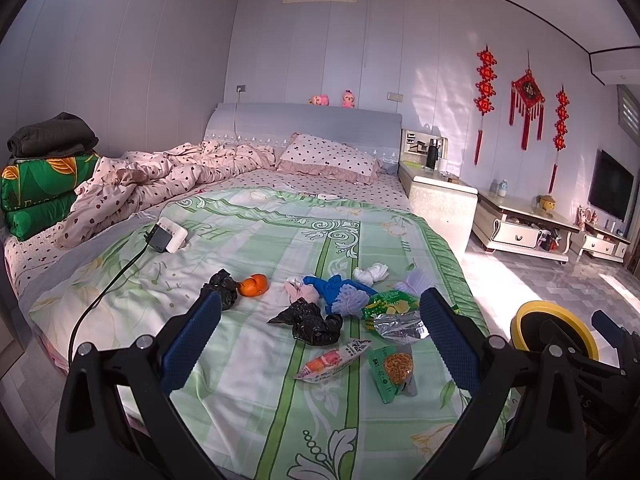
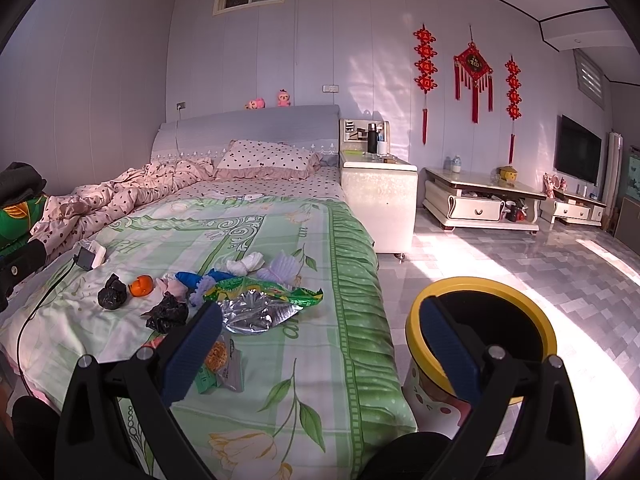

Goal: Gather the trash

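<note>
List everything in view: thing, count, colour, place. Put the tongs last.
black plastic bags: two, black, crumpled mid-bed
orange peel: one, orange, beside the far black bag
snack wrappers: several, green, silver and white-orange, near bed edge
blue cloth: one, blue, among the litter
white tissue wads: one clump, white, behind the blue cloth
charger box: one, white and black, corded, left on bed
pillow: one, pink dotted, at headboard
bin: one, yellow rim, floor beside bed
left tongs: open, above litter
right tongs: open, between bed and bin
</note>
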Available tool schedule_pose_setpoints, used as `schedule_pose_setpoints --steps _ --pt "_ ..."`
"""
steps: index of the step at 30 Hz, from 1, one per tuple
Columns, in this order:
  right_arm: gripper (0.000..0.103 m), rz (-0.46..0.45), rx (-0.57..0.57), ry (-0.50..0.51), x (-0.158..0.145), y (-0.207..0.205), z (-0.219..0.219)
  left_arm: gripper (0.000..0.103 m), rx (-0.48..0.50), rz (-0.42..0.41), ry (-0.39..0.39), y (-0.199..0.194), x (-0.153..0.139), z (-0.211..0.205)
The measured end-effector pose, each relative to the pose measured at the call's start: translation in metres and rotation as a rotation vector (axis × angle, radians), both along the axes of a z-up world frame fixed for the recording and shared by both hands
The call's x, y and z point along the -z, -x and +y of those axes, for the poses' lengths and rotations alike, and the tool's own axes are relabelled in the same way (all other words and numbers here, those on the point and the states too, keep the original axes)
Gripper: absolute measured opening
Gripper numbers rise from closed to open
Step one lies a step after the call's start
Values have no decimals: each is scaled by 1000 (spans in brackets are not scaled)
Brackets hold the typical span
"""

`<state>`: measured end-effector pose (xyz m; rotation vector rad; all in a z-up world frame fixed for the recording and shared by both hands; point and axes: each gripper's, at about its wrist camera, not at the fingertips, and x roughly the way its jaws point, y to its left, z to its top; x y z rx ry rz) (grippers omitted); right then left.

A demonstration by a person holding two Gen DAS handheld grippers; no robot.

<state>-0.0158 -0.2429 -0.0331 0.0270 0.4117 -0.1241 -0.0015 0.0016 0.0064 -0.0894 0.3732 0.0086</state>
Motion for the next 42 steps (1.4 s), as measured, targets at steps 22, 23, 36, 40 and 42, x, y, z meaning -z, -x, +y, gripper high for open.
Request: schedule_pose_setpoints --steps 22,23,36,40,42 --pt "95 5 0 -1 2 1 0 95 8 10 6 1 14 -4" --pt "95 6 0 -1 2 1 -1 95 8 11 7 1 13 -4" --pt "95 10 0 -3 2 0 -1 95 8 14 8 0 13 -3" --pt "95 11 -1 -3 1 0 -1 95 9 16 12 -1 14 -3" --pt "95 12 -3 -5 7 0 0 95 8 15 10 -1 15 -3"
